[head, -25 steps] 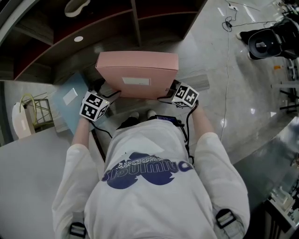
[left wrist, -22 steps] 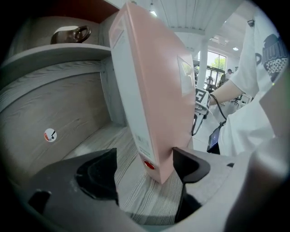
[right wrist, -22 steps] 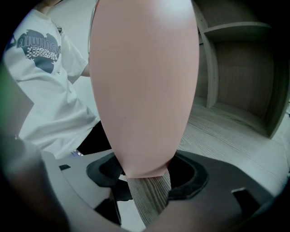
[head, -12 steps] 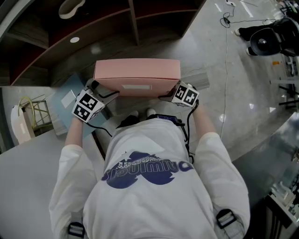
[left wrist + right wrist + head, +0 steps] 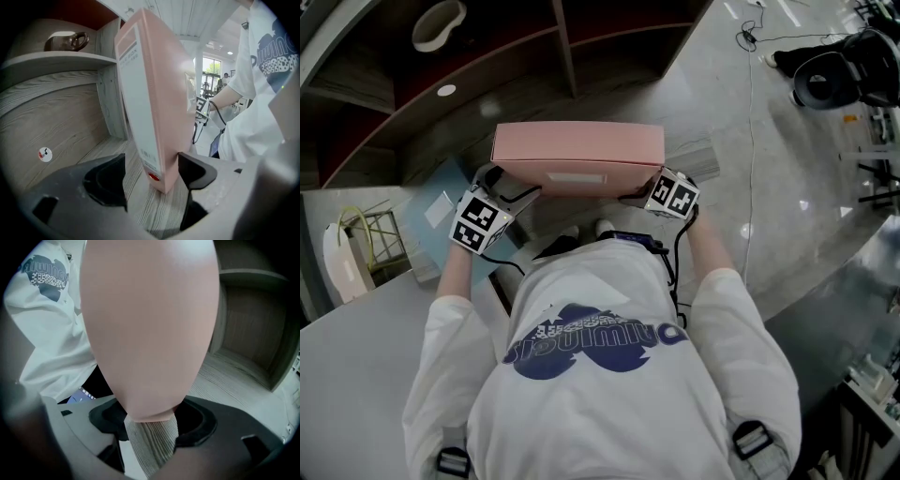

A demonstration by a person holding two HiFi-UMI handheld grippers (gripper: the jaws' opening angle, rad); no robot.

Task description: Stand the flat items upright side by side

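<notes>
Clamping pink box (image 5: 577, 148) | between right fingers (image 5: 199, 420) (left fingers (image 5: 197, 169) straddle loosely)

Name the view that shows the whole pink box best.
The head view: the pink box shows end to end, with its top and near face. The left gripper view shows only one narrow end bearing a white label strip; the right gripper view shows just a blurred pink end close up.

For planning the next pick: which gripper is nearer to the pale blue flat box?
Left. The pale blue flat box lies beside the left gripper, at one end of the pink box; the right gripper, jaws just opening slightly, grips the opposite end.
</notes>
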